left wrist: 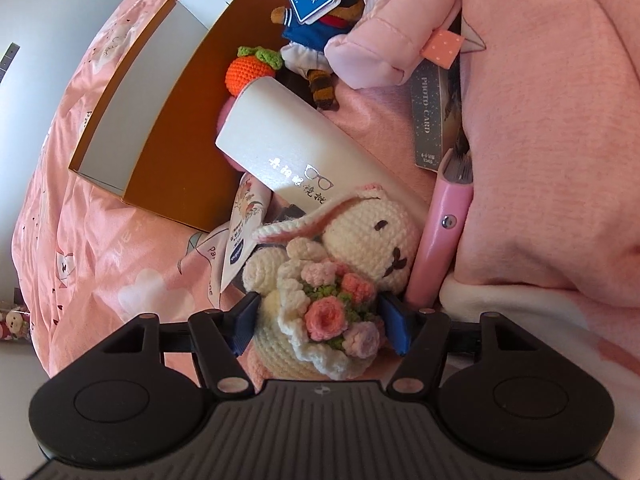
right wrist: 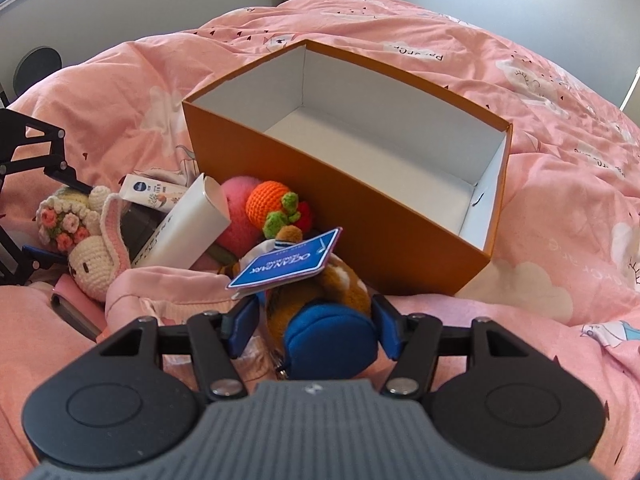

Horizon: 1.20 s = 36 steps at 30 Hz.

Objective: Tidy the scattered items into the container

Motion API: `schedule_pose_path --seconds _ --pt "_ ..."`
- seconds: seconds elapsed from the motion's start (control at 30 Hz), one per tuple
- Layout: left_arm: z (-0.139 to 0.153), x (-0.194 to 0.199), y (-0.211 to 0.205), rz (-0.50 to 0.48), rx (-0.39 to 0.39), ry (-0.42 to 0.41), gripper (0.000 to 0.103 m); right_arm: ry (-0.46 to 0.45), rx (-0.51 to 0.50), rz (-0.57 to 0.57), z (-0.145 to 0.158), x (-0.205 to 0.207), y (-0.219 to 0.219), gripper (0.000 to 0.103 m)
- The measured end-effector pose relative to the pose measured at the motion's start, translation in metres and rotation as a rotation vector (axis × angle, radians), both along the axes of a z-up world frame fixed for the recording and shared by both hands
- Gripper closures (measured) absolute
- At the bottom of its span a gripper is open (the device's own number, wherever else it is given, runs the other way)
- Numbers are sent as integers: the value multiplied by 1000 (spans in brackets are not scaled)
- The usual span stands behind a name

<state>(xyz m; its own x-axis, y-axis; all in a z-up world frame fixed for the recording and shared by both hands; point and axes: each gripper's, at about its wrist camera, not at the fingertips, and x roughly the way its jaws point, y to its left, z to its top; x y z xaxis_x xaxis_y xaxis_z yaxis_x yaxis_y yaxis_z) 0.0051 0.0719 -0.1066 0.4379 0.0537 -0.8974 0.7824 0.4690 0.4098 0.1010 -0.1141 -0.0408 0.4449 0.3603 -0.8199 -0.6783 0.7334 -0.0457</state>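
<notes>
a: where are the claws sitting?
b: the left claw (left wrist: 322, 326) is pinching the bunny (left wrist: 344, 264) on the bed (left wrist: 112, 272); the right claw (right wrist: 316, 330) is straddling the plush (right wrist: 332, 312), whether pinching it i cannot tell.
a: and the box (right wrist: 340, 188)?
b: lying open just beyond the pile.

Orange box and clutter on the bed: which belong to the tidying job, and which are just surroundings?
Job:
orange cardboard box
crocheted white rabbit with bouquet
brown plush with blue tag
white glasses box
crocheted orange fruit
pink pen-shaped device

Surroundings:
pink printed duvet
grey wall
</notes>
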Motion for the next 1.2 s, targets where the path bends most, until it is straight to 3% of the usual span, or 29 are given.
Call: schedule_pose_path --seconds 0.33,0.67,0.97,1.2 --pt "-10 3 1 4 12 28 29 7 -3 8 -8 2 0 47" --pt "14 -4 10 130 -79 -36 36 -8 23 21 14 -4 -8 48" --pt "71 4 19 255 -233 -91 36 -69 98 52 59 -6 -12 48" --pt "124 38 30 368 -431 -188 36 -168 168 78 95 6 -3 48"
